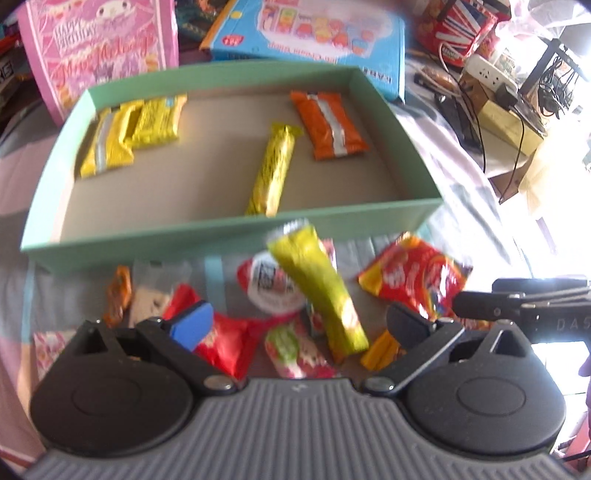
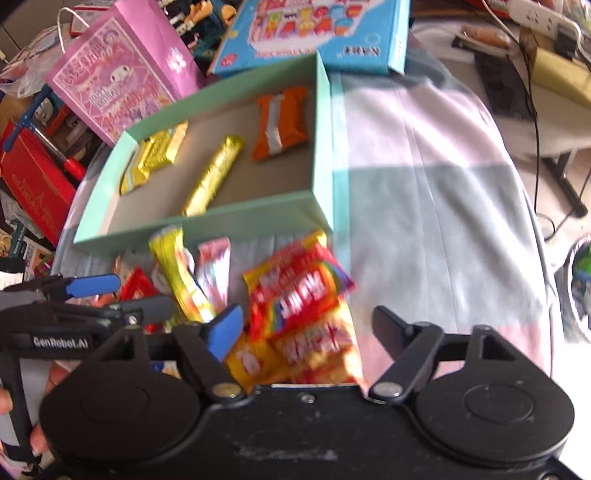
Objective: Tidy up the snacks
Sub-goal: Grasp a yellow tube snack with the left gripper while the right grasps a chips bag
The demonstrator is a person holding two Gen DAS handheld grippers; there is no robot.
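Note:
A mint-green box [image 1: 229, 236] on the bed holds two yellow packets [image 1: 129, 129], a gold bar [image 1: 273, 170] and an orange pack [image 1: 328, 125]. Loose snacks lie in front of it. My left gripper [image 1: 299, 325] hangs open over them, and a yellow-green stick pack [image 1: 321, 291] lies between its fingers untouched. In the right wrist view the same box [image 2: 207, 221] is at upper left. My right gripper [image 2: 306, 328] stands open around a red and yellow candy bag [image 2: 295, 295]; its pads are clear of the bag.
A pink gift bag [image 1: 99, 51] and a blue carton [image 1: 314, 33] stand behind the box. Cables and a power strip [image 1: 491, 74] clutter the right. The bedsheet [image 2: 424, 184] stretches right of the box. A person's fingers [image 2: 40, 439] hold the left tool.

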